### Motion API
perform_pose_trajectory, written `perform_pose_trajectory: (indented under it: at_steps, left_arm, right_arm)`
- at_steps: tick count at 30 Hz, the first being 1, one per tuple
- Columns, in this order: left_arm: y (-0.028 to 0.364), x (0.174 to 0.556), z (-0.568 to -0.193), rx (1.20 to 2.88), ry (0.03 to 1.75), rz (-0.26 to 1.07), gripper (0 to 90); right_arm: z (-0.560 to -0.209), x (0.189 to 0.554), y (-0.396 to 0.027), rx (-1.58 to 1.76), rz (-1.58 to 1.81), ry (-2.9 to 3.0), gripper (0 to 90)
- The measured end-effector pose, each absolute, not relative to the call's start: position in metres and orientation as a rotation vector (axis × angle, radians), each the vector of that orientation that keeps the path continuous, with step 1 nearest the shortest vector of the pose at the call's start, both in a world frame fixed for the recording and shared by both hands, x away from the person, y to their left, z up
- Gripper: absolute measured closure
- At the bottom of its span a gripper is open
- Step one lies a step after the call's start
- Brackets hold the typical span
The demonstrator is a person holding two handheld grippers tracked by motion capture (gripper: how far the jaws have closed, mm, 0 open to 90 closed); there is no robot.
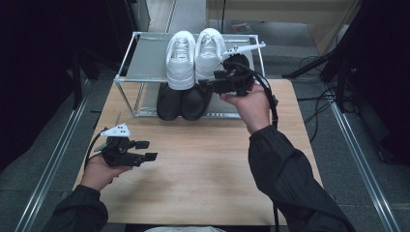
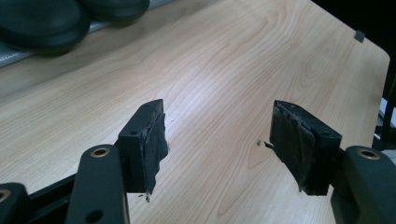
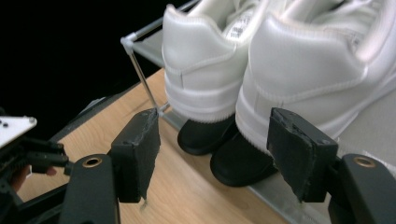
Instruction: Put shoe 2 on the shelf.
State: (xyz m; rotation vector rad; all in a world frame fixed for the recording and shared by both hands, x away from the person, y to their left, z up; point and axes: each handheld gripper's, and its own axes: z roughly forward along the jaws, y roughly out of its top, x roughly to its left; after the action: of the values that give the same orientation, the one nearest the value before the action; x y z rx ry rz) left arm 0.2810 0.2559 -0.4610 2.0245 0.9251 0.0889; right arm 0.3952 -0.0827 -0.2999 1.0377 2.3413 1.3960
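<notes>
White sneakers (image 1: 195, 55) are sitting on the shoe rack (image 1: 145, 63) top shelf, black shoes (image 1: 183, 101) below. Right gripper (image 1: 209, 79), jaws spread and empty, is being positioned beside the rack; likely retreat next. Left gripper (image 1: 147, 150) is being held spread and empty, well apart.

Overhead forward view, two close claw views

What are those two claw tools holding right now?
Nothing. The right gripper stands open beside the white shoes; the left gripper is open above the table.
</notes>
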Motion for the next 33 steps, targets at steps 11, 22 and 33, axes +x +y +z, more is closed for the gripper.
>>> perform_pose_trajectory:
  at_steps: [11,22,33]
  left_arm:
    - [0.257,0.284,-0.462,2.012,0.934,0.104,36.0]
    - [0.258,0.286,-0.466,2.015,0.955,0.112,36.0]
    - [0.254,0.287,-0.469,2.028,0.941,0.070,34.7]
  right_arm:
    - [-0.332,0.376,-0.100,1.000,1.483,2.367,36.0]
    - [-0.377,0.358,-0.117,1.009,1.477,2.398,34.4]
    - [-0.406,0.346,-0.130,1.075,1.513,2.428,34.5]
